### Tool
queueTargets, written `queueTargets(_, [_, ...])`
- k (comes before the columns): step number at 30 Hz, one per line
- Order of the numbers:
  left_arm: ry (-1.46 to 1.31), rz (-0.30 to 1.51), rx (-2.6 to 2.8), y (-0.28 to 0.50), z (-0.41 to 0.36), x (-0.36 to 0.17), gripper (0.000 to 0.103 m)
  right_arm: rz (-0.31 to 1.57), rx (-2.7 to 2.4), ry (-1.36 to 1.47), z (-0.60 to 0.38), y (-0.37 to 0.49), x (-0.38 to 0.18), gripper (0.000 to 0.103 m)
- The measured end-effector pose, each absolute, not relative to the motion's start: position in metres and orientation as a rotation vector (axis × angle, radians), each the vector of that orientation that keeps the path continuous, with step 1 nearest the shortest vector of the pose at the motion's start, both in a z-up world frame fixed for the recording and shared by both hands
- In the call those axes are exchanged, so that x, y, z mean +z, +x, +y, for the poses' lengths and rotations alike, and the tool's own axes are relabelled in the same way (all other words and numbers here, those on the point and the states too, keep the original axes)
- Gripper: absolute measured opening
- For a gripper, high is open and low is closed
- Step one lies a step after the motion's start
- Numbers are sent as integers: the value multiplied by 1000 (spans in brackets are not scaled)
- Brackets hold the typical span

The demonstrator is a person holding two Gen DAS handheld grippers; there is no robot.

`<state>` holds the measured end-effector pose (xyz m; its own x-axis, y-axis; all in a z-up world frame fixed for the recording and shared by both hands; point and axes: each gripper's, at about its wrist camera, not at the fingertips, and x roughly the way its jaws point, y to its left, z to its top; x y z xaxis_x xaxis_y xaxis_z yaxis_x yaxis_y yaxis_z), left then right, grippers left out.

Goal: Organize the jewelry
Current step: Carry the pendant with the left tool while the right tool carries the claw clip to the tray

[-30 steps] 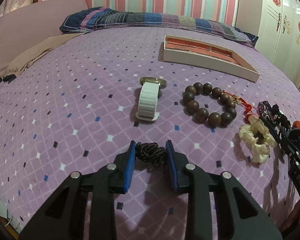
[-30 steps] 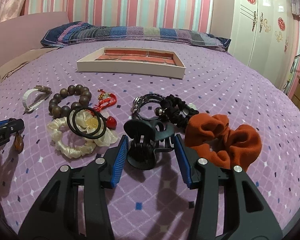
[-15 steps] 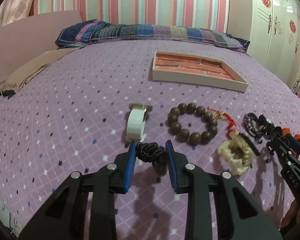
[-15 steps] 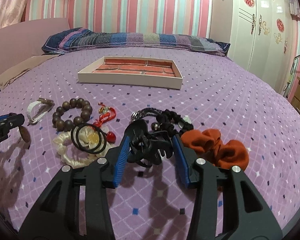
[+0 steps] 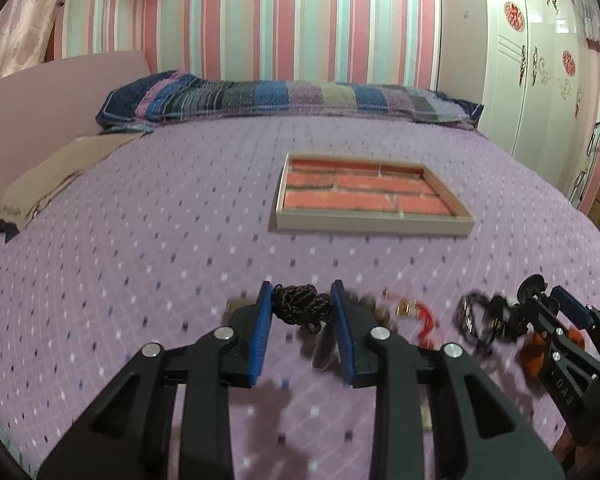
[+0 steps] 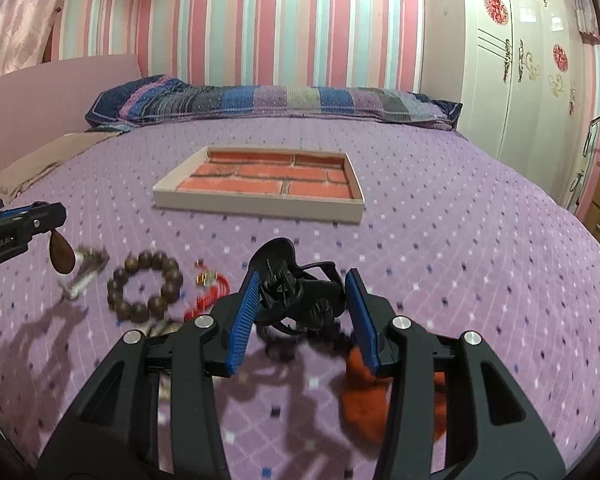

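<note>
Left wrist: my left hand-held gripper (image 5: 302, 306) pinches the cord necklace (image 5: 300, 307), right hand-held gripper (image 6: 300, 300) clamps the black claw clip (image 6: 290, 290); carry both level over the tray (image 5: 370, 222) near the bed's head.

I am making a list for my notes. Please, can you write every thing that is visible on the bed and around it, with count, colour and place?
tray: one, cream rim with brick-red floor, mid-bed, nothing in it
bead bracelet: one, brown, lying left of the right gripper
red cord charm: one, red and gold, beside the beads
orange scrunchie: one, under the right gripper
black cord necklace: one, with brown pendant hanging, in left gripper
hair claw: one, black, in right gripper
pillow: one, striped blue, bed head
wardrobe: one, white, right
left gripper: black, blue pads
right gripper: black, blue pads
</note>
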<state>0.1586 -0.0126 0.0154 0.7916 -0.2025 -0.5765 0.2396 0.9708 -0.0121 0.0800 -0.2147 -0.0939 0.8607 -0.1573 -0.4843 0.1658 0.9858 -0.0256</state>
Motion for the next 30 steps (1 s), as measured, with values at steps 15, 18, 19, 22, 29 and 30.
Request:
queueTargets(15, [48, 578, -274, 293, -55, 71, 30, 471, -129, 8, -260, 227, -20, 45])
queueTargets(18, [51, 611, -267, 335, -67, 68, 30, 483, -137, 6, -274, 276, -20, 45])
queueTargets(19, [49, 623, -259, 349, -71, 65, 30, 484, -141, 1, -277, 287, -21, 45])
queueTargets(22, [32, 672, -264, 395, -84, 53, 30, 517, -154, 6, -289, 338, -33, 45])
queueTargets(29, [40, 825, -290, 488, -128, 11, 30, 656, -174, 18, -307, 431, -68, 45])
queueTargets(30, [41, 847, -290, 498, -132, 3, 30, 672, -178, 22, -310, 442, -73, 45])
